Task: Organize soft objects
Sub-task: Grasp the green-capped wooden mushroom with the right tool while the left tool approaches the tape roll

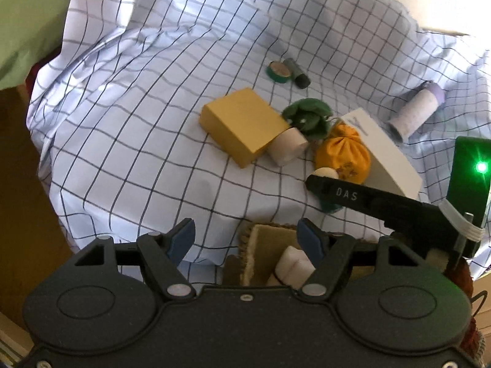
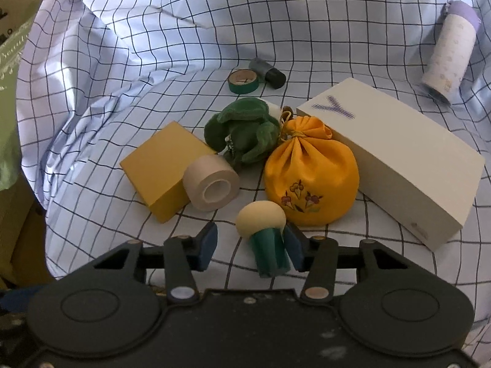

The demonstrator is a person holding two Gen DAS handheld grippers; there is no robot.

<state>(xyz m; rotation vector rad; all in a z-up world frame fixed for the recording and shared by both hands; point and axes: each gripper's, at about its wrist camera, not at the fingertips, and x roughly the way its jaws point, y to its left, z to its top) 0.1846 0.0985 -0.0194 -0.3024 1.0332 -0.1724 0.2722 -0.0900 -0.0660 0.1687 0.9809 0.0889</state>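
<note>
Right gripper [image 2: 250, 245]: it is pointing down at the checked cloth [image 2: 153, 61], its jaws standing apart around a mushroom-shaped toy [image 2: 264, 230]; the right blue pad is lying against the toy's green stem, while the left pad is standing clear of it, so no squeeze is showing.
Mushroom toy: it is lying tilted on the cloth, cream cap pointing away from the camera, just in front of the orange pouch [image 2: 310, 181].
Left gripper [image 1: 247, 242]: its jaws are standing moderately apart with nothing between the pads; it is hovering over a woven basket [image 1: 248, 245] that is holding a white soft piece [image 1: 293, 265].
Orange pouch: the drawstring bag with embroidered flowers is sitting against the long white box [image 2: 399, 159].
Green plush toy [image 2: 242, 128]: it is resting behind the pouch, touching the yellow box [image 2: 159, 165].
Beige tape roll [image 2: 211, 184]: it is leaning on its edge against the yellow box's front.
Green tape ring [image 2: 244, 81]: it is lying farther back, beside a dark cylinder [image 2: 268, 72].
White bottle with lilac cap [image 2: 449, 52]: it is lying on its side, well apart, at the right.
Left wrist view: the right gripper's black finger [image 1: 346, 194] is reaching in from the right over the toy.
</note>
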